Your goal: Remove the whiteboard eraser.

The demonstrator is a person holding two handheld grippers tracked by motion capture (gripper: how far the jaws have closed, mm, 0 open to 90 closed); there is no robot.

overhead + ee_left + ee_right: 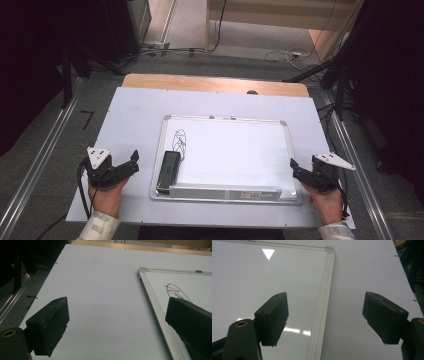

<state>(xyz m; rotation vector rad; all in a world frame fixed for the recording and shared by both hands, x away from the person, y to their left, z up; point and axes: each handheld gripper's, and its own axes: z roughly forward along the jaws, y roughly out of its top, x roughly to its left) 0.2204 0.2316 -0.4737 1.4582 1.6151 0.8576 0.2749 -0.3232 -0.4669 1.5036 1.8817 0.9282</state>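
Whiteboard [235, 150] lies flat at centre of the high view, on the white sheet over the worktop [210, 84]; a black eraser [169, 171] sits on its lower-left corner, just above the board's silver tray strip [225, 192], w/ a black scribble [179, 140] right above it. The eraser looks like the thing to work with — prob. light, a stiff plastic shell w/ a soft felt face underneath, not fragile, not esp. slippery. Best hold, I'd say: across its two long sides near the middle, so it stays level when pushed over the ink; gripping by the ends would likely let it twist. Board surface is glossy, so it should slide easily w/ light pressure. Left gripper [131, 161] is at lower left of the frame, jaws spread, empty, just beside the board's left edge and near the eraser; in the left gripper view the frame edge [152, 305] runs between its jaws. Right gripper [296, 169] at lower right — also spread, holding nothing, straddling the board's right frame.
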